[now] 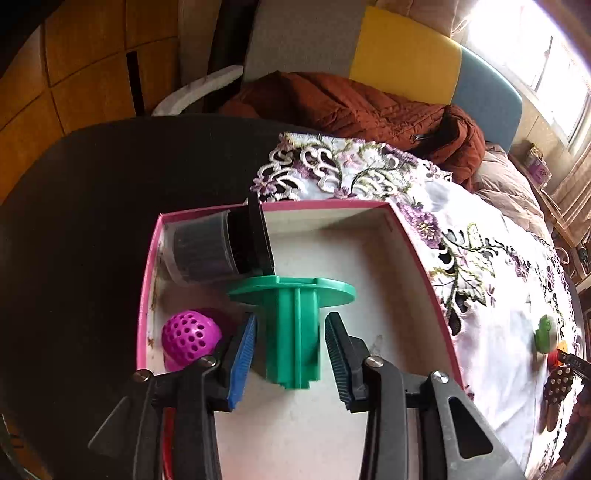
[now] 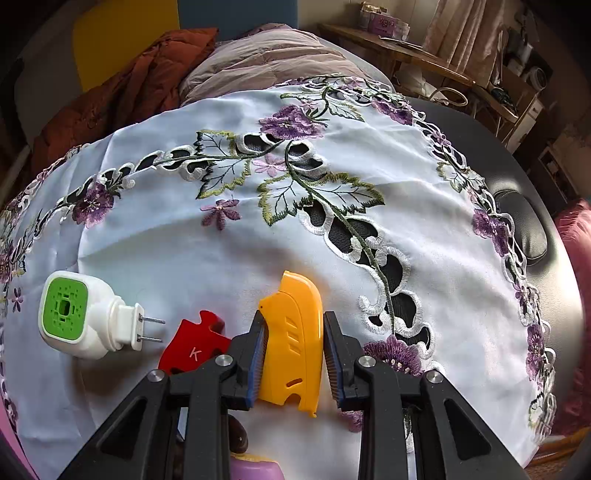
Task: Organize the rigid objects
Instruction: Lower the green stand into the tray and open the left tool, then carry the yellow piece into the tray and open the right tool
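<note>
Inside pink-rimmed cardboard box (image 1: 421,254), left claw (image 1: 291,350) open astride green plastic spool (image 1: 293,317); right claw (image 2: 293,354) open around yellow plastic casing (image 2: 291,339) on desk.

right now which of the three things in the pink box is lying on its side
The dark ribbed jar, tipped over in the far-left corner. The green spool stands between the left gripper fingers; the purple perforated ball is round.

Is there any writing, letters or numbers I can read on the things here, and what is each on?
"K" in white, on the red puzzle-shaped piece lying on the embroidered tablecloth.
Purple boxes on the far shelf carry print, too small and blurred to read.
Nothing readable on the yellow plastic piece, the green-faced plug-in device, or the items in the pink box.
</note>
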Available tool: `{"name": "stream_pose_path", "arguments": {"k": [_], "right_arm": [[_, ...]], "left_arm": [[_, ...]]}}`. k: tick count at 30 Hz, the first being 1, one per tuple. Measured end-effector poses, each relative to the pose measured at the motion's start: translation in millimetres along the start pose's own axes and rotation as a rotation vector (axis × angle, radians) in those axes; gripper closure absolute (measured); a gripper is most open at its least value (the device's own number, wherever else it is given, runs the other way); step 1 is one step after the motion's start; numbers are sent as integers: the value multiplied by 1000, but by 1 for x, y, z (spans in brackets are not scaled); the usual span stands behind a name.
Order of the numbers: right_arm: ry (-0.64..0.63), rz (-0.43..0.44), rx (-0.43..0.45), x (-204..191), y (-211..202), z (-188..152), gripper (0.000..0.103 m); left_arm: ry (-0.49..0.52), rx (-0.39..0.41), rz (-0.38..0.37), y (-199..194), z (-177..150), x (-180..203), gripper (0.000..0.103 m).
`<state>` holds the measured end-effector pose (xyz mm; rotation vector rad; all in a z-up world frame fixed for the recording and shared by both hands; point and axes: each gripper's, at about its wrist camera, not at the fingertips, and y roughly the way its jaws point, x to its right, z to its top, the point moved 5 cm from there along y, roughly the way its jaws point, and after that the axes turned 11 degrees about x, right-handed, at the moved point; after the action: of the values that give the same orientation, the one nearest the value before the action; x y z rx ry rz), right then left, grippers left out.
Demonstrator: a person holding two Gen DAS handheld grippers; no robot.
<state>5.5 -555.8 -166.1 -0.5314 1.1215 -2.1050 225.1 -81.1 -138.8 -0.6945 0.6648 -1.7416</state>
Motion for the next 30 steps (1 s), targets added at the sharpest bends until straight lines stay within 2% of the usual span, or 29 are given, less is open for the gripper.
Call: {"name": "stream_pose_path", "arguments": {"k": [3,9,15,20,30], "right_arm": [[-4,-1,2,1,0,0,74],[-17,-5,10,-1,-1,1,74],[-24,-7,19,-2,-2,1,74],[-31,-6,32,-3,-5,2,74],[-12,15,149,-5,-27,14,74]], "left_arm": [[3,37,-8,-22,1,4,65],[19,132,30,-77,-8,9,65],[-7,181,67,-116,-24,-1,65],[3,205,114,-137,-39,-13,65],[-31,206,151,-153,-57,-38,65]]}}
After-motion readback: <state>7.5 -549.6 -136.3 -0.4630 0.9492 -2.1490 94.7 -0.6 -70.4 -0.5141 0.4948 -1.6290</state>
